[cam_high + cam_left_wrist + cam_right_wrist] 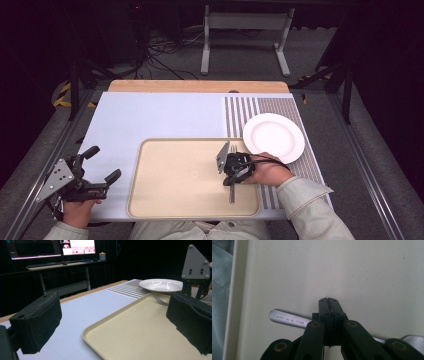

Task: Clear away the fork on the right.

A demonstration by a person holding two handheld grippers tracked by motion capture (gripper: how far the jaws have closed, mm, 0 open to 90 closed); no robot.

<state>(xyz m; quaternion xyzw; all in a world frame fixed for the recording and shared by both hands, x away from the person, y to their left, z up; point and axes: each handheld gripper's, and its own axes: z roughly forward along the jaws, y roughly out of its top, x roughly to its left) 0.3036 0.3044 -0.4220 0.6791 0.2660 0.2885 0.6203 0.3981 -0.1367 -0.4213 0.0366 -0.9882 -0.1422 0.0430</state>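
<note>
Fork (232, 187) first: it lies flat on the beige tray (175, 200), toward the tray's right side, tines pointing away from me toward the white plate (273, 136), handle end toward my body. My right gripper (329, 305) sits directly over the middle of the handle, and in the right gripper view its jaws are pressed together with no gap between them, the handle passing underneath and showing on both sides; whether they have pinched the metal or merely closed above it I cannot tell. I judge the fork to be stiff, light and slippery, thin enough to hug the tray, so the narrow neck between handle and tines looks like the best place to take it, across the edges. My left gripper (100, 167) rests off the tray's left edge on the pale table mat (150, 115), jaws spread wide, holding nothing, well apart from the fork.
</note>
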